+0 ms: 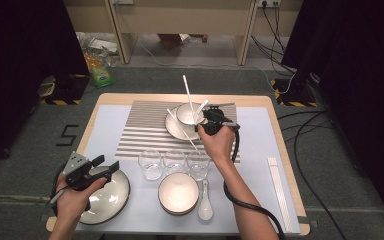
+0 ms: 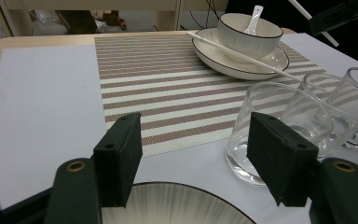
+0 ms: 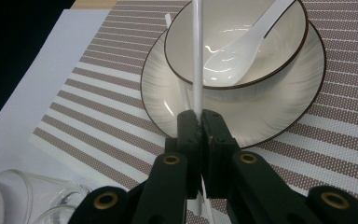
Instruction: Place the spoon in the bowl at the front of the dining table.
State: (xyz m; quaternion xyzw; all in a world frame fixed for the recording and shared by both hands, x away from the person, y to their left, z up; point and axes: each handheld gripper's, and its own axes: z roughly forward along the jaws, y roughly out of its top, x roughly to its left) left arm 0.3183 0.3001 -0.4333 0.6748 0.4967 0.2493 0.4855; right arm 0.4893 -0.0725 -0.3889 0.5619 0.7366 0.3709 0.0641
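My right gripper (image 1: 201, 125) (image 3: 200, 116) is shut on a white chopstick (image 1: 187, 95) (image 3: 197, 56), which stands almost upright over the near rim of a white bowl (image 1: 190, 114) (image 3: 235, 42). In the bowl rests a white spoon (image 3: 242, 44) (image 2: 254, 16). The bowl sits on a plate (image 1: 175, 130) (image 3: 161, 88) on the striped placemat (image 1: 140, 130). A second chopstick (image 1: 182, 127) (image 2: 242, 53) lies slanted across that plate's rim. My left gripper (image 1: 106, 163) (image 2: 193, 126) is open with nothing between its jaws, above the far edge of a large plate (image 1: 112, 197) at the near left.
Three empty glasses (image 1: 174, 161) (image 2: 270, 121) stand in a row before the placemat. A second bowl (image 1: 178, 192) and a spoon (image 1: 205, 202) sit near the front edge. More white chopsticks (image 1: 280, 192) lie along the table's right side.
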